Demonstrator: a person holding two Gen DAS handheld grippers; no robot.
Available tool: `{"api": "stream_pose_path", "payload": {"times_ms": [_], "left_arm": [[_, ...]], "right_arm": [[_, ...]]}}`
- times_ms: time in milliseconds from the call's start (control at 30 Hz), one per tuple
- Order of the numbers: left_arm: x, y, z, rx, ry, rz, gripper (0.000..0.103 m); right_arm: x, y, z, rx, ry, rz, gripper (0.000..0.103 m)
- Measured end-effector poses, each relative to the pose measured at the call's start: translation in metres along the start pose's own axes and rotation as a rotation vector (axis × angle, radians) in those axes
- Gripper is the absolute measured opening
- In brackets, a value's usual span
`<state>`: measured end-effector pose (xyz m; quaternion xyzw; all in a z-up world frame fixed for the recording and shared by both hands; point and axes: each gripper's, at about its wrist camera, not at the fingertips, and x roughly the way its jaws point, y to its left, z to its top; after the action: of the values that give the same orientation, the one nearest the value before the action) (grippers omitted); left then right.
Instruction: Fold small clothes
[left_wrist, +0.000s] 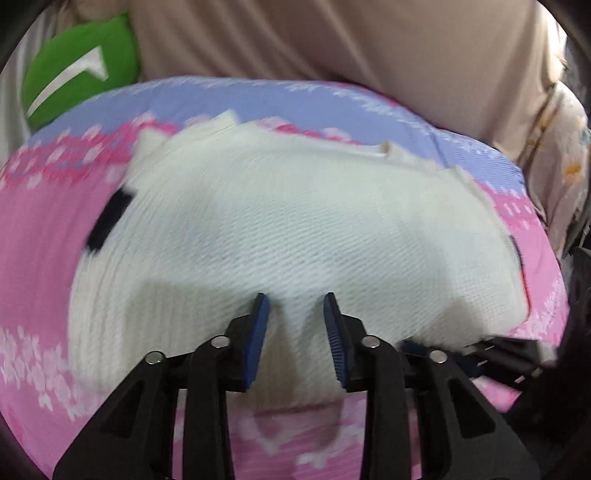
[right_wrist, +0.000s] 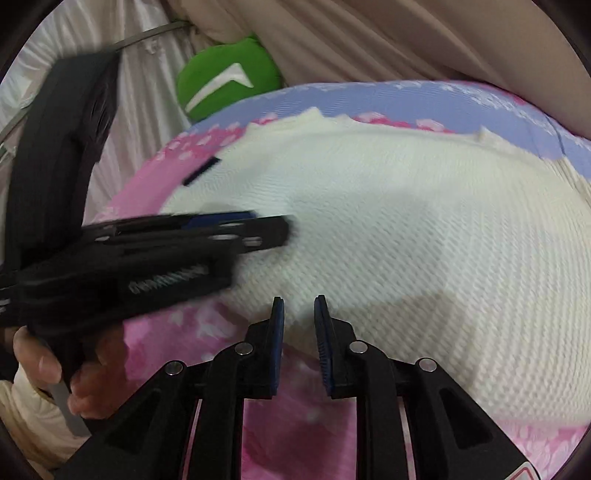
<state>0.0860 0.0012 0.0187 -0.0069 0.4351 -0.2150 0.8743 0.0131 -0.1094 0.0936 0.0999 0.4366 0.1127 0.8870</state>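
While blurred, garment (left_wrist: 280, 221) label (left_wrist: 110, 221) illegible.

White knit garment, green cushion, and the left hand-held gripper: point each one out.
White knit garment (left_wrist: 280, 221): left wrist view, middle of its textured top face.
Green cushion (right_wrist: 229, 85): right wrist view, its green front by the white mark.
Left hand-held gripper (right_wrist: 275, 227): right wrist view, tip of its fingers over the garment.

No text, label or number can be read; the green cushion (left_wrist: 79, 70) bears only a white mark.
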Motion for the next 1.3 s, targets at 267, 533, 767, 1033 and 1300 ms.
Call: {"api": "stream_pose_path", "payload": {"times_ms": [267,533,767,1033,1300], "left_arm": [[-0.034,0.094,-0.036,-0.185,-0.020,0.040,0.005],[-0.066,0.067,0.002,-0.139,-0.131,0.010,0.023],[-0.028,0.052,0.089,-0.112,-0.170,0.021,0.056],[0.065,0.070,0.119,-0.167,-0.010,0.058,0.048],[0.038,0.083,0.125,-0.171,-0.126,0.201,0.000]], "right_arm": [[-0.093,-0.156,-0.058,0.391,-0.112,-0.278,0.000],[-0.125,-0.147,-0.015,0.345,-0.226,-0.321,0.015],[-0.100,-0.173,0.069,0.331,-0.246,-0.331,0.055],[-0.024,-0.220,0.088,0.356,-0.078,-0.363,0.036],[-0.079,-0.196,0.093,0.312,-0.300,-0.325,0.008]]}}
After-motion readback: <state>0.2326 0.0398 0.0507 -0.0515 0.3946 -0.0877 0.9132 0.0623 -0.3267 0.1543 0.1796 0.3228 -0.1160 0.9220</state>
